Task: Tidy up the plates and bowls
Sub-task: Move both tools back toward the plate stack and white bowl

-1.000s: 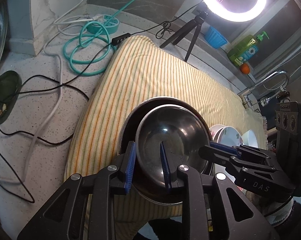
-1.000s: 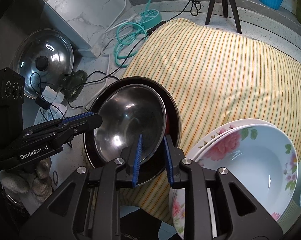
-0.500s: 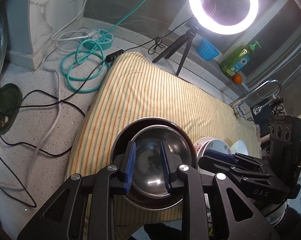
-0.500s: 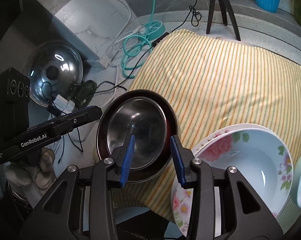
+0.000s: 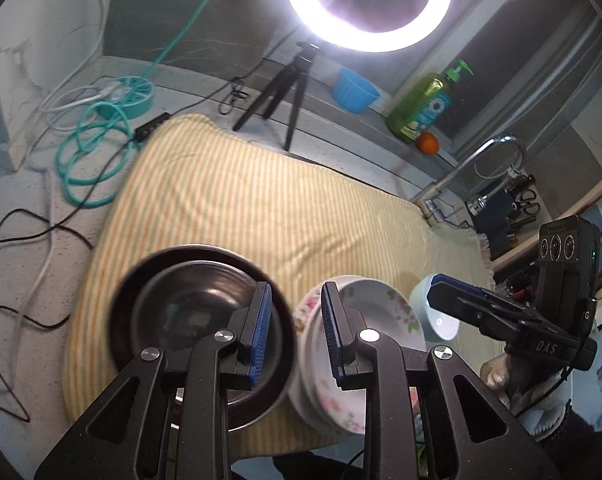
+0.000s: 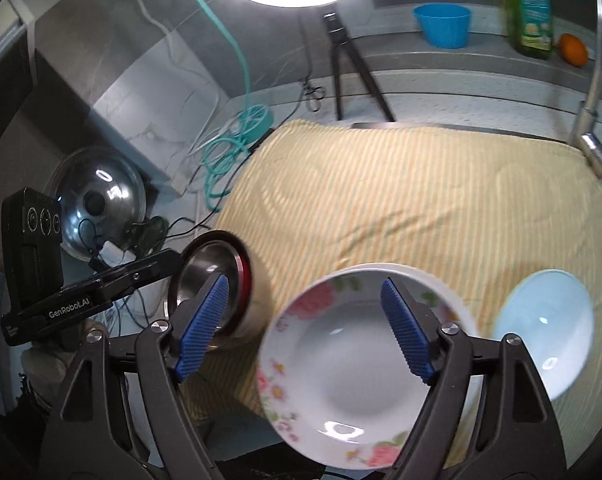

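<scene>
While the striped cloth (image 6: 421, 200) holds everything, my steel bowl (image 5: 197, 312) already sits nested in the dark pan (image 5: 141, 280); the flowered plates (image 6: 357, 368) and blue bowl (image 6: 549, 320) remain. My right gripper (image 6: 305, 328), jaws just opening, hangs empty over them; my left gripper (image 5: 295, 332) is nearly together, holding nothing.

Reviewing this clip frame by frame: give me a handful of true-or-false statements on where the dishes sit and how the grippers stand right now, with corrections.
1. The steel bowl sits nested inside a dark bowl. True.
2. The right gripper is clamped on the floral plate. False: its jaws have just been opening, stand wide and hold nothing.
3. The light blue bowl lies on the striped cloth. True.
4. The left gripper holds the steel bowl. False: its narrow jaws are empty.
5. The ring light is switched off. False: it glows brightly.
</scene>
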A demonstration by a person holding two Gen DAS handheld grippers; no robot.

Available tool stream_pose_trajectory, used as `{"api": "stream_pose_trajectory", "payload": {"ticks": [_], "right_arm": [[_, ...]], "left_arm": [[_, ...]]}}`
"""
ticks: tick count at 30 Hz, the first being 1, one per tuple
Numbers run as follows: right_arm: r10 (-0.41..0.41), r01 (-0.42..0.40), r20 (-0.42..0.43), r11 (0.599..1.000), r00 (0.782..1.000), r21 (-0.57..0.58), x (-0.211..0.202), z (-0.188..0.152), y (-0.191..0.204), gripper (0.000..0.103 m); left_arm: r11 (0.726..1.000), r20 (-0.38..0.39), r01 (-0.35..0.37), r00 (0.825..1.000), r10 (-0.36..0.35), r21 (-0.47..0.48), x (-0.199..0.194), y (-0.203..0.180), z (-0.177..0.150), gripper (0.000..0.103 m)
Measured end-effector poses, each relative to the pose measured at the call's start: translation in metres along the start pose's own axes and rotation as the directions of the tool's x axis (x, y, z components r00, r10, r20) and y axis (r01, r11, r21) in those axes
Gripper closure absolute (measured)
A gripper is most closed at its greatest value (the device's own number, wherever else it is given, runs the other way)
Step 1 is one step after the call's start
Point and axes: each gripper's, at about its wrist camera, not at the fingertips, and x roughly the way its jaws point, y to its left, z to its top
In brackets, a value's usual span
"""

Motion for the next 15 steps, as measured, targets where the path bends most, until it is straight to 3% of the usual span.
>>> {"api": "stream_pose_trajectory", "payload": {"ticks": [3,15], "right_arm": [[-0.04,0.04,0.012,0.999,0.999,0.015,-0.014,-0.002,-0.021,0.017],[-0.2,0.194,0.033,0.971,0.979,0.139,-0.064,-0.018,-0.121,0.017]], "left_arm": [[0.999,-0.019,0.017,1.0,-0.017,0.027,0.012,-0.017,-0.002,0.079],[0.988,-0.129,0.102,0.988,-0.087,0.114,0.067,-0.083,-0.012,0.079]]}}
